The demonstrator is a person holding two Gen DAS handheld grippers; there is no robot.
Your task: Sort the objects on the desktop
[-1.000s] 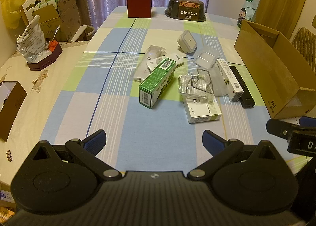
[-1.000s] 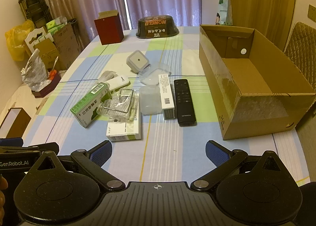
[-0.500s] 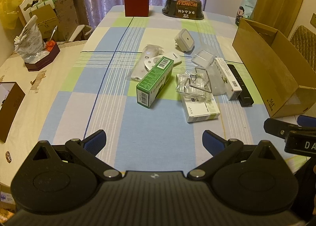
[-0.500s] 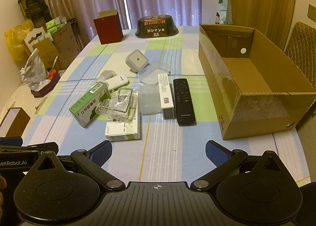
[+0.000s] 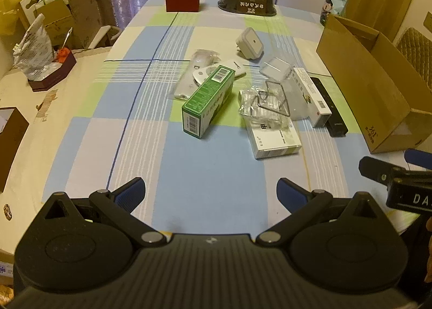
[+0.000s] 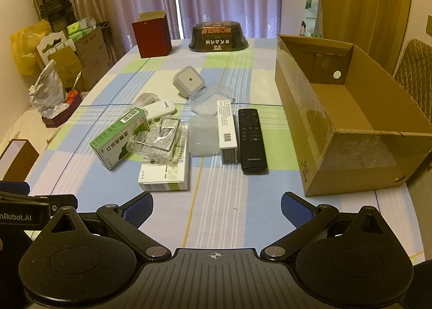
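Checked-cloth counter (image 6: 216,206) carries whole clutter mid-surface: green box (image 6: 118,137), white box (image 6: 164,174), remote (image 6: 251,140), plug adapter (image 6: 189,81). Cardboard box (image 6: 348,109) at right empty. Sorting not yet begun. Left gripper (image 5: 210,190), right gripper (image 6: 216,205): jaws spread wide, holding nothing.

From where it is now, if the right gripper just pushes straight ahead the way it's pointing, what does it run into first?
Probably bare tablecloth first; the right gripper is open and holds nothing. Further along that line lie the narrow white box and the black remote, though depth is unclear.
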